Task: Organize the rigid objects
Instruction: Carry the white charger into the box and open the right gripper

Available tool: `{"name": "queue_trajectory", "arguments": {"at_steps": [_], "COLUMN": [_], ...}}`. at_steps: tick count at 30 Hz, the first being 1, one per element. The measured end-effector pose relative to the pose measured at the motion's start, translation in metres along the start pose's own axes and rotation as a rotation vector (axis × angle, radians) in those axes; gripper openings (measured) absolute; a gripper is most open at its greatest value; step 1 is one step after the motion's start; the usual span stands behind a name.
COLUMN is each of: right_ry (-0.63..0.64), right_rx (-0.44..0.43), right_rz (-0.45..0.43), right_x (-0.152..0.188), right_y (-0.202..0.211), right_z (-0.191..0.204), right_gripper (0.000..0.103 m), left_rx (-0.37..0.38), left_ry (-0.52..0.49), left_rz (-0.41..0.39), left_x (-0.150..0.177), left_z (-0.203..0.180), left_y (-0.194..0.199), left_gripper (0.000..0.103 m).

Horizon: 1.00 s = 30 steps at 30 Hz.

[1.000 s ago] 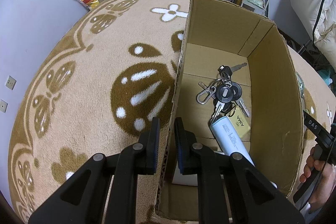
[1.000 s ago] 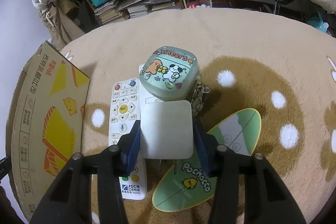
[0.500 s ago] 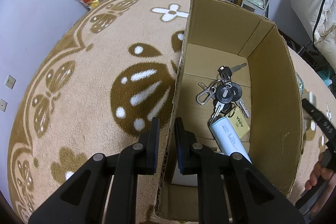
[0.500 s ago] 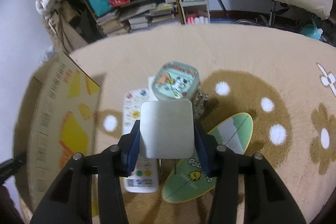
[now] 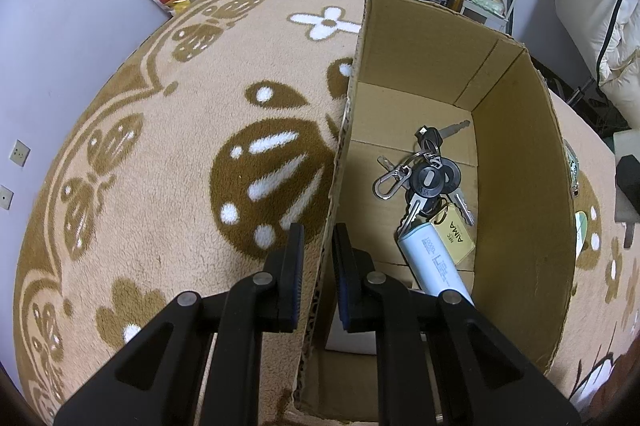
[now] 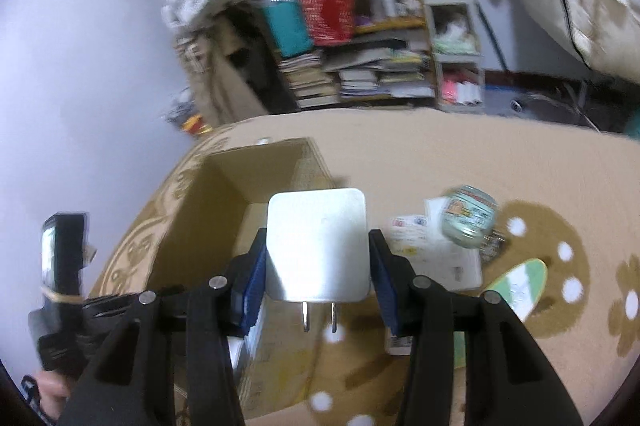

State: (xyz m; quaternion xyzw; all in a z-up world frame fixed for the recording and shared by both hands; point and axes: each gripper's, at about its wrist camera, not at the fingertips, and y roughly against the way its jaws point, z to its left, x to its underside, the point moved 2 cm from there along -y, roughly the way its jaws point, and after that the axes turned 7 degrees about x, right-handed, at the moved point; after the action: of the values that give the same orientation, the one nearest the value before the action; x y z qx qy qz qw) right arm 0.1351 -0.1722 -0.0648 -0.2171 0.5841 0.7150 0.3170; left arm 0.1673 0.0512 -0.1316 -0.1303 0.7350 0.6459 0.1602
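My left gripper [image 5: 317, 262] is shut on the left wall of the open cardboard box [image 5: 516, 162], which stands on the rug. Inside the box lie a bunch of keys [image 5: 428, 178] and a white power bank [image 5: 434, 264]. My right gripper [image 6: 316, 274] is shut on a white plug charger [image 6: 317, 246], prongs pointing down, held in the air above the box [image 6: 224, 210]. On the rug right of the box lie a white remote [image 6: 440, 254], a green cartoon earbud case [image 6: 470, 216] and a green oval Pochacco card [image 6: 516, 284].
The beige and brown patterned rug [image 5: 160, 166] covers the floor. Cluttered bookshelves [image 6: 352, 38] and a white cart [image 6: 456, 46] stand at the back. A white wall [image 5: 60, 6] is on the left. The left gripper's handle [image 6: 64, 278] shows at the left of the right wrist view.
My right gripper has lifted the charger off the rug and swung it left, over the box. The left gripper has kept still on the box wall.
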Motion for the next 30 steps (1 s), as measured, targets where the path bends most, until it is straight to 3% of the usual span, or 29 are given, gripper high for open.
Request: {"name": "queue_trajectory", "arguments": {"at_steps": [18,30], "right_ry": [0.157,0.150], "right_rx": [-0.077,-0.115], "right_rz": [0.026,0.106], "right_x": [0.010,0.022], "right_y": [-0.020,-0.041], "right_z": [0.053,0.057], "right_gripper": [0.051,0.051], "left_rx": [0.000,0.001], "left_ry": [-0.003,-0.002], "left_rz": [-0.005,-0.005], "left_x": [0.004,0.004], "left_z": [0.001,0.001], "left_y": [0.004,0.003], "left_gripper": [0.014,0.014]}}
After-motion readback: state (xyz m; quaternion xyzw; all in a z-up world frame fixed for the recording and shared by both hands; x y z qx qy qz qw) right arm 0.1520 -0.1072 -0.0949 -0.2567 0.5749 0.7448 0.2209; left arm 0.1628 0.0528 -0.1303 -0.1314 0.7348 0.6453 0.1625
